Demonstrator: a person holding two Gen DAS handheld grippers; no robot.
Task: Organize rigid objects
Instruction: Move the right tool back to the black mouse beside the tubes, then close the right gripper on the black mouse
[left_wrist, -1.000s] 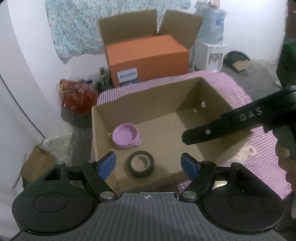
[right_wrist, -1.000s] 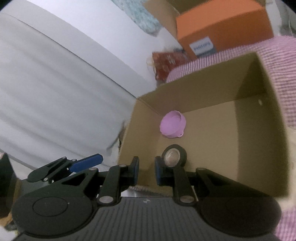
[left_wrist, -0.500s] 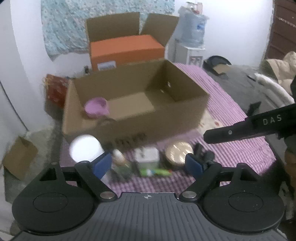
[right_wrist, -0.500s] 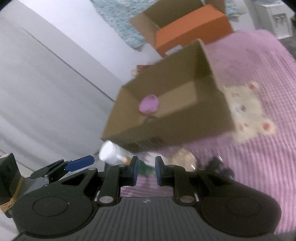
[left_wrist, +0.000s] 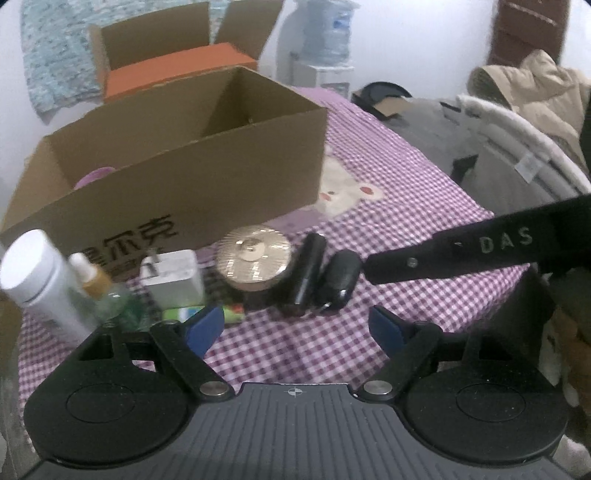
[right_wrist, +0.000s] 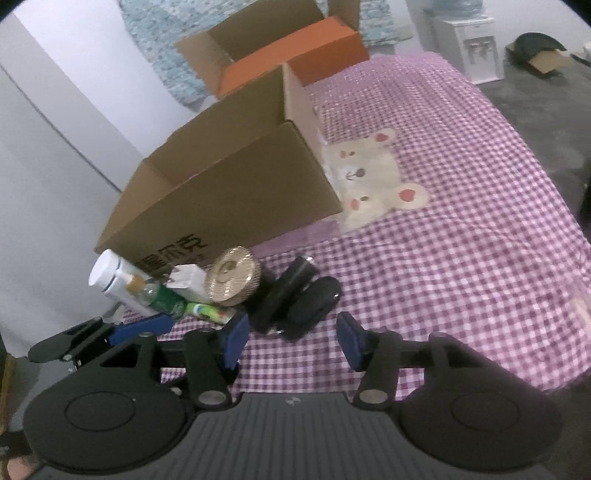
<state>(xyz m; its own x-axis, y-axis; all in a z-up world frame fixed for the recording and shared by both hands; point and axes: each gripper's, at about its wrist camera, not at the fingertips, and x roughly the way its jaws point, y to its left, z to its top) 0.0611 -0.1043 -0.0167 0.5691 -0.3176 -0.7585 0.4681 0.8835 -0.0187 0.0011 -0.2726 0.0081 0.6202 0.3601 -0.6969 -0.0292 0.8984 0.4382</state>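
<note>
An open cardboard box (left_wrist: 184, 177) (right_wrist: 229, 192) sits on the bed, with a pink cup (left_wrist: 94, 175) just showing inside. A row of items lies in front of it: a white bottle (left_wrist: 37, 273) (right_wrist: 110, 277), a white charger (left_wrist: 173, 277), a gold round tin (left_wrist: 255, 258) (right_wrist: 231, 275), a black cylinder (left_wrist: 304, 273) (right_wrist: 284, 291) and a black case (left_wrist: 338, 280) (right_wrist: 314, 302). My left gripper (left_wrist: 295, 325) hovers just short of the row, jaws closing with nothing between them. My right gripper (right_wrist: 293, 338) hangs near the black case, jaws opening and empty.
A pink checked cover (right_wrist: 443, 221) with a bear print spreads to the right. Behind the box stands an orange box (left_wrist: 177, 70) in an open carton, beside a water dispenser (left_wrist: 325, 74). Clothes (left_wrist: 535, 96) are piled at the far right. A green bottle (right_wrist: 166, 299) lies in the row.
Both grippers have drawn back and down from over the box to the row of items in front of it. The right gripper's jaws have spread apart from nearly shut.
</note>
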